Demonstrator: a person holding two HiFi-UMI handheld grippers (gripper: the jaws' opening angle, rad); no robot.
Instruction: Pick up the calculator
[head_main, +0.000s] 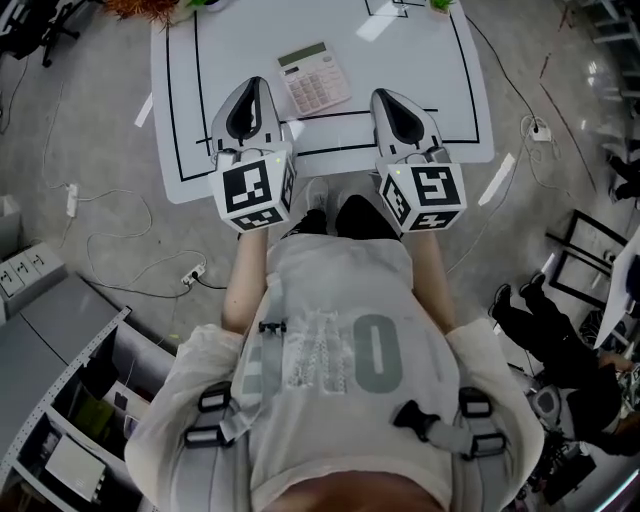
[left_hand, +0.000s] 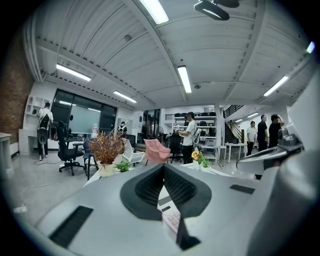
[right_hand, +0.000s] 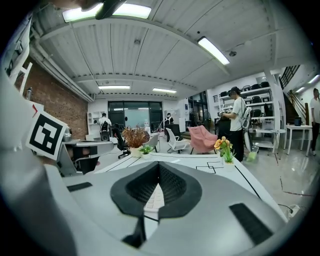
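Observation:
The calculator (head_main: 313, 78), white with a dark display strip and pinkish keys, lies on the white table (head_main: 420, 60) inside black marked lines. My left gripper (head_main: 256, 88) is just left of its near corner and my right gripper (head_main: 384, 97) just right of it, both hovering over the table's near edge, neither touching it. Each gripper's jaws are closed tip to tip with nothing held. In the left gripper view the gripper (left_hand: 164, 167) shows calculator keys (left_hand: 172, 220) below its pads. The right gripper (right_hand: 159, 164) likewise shows the keys (right_hand: 152, 197).
A dried reddish plant (left_hand: 106, 150) and a small pot of orange flowers (right_hand: 223, 147) stand at the table's far end. Cables and a power strip (head_main: 190, 275) lie on the floor at the left, with shelving (head_main: 70, 420) behind. People stand beyond the table (left_hand: 189, 135).

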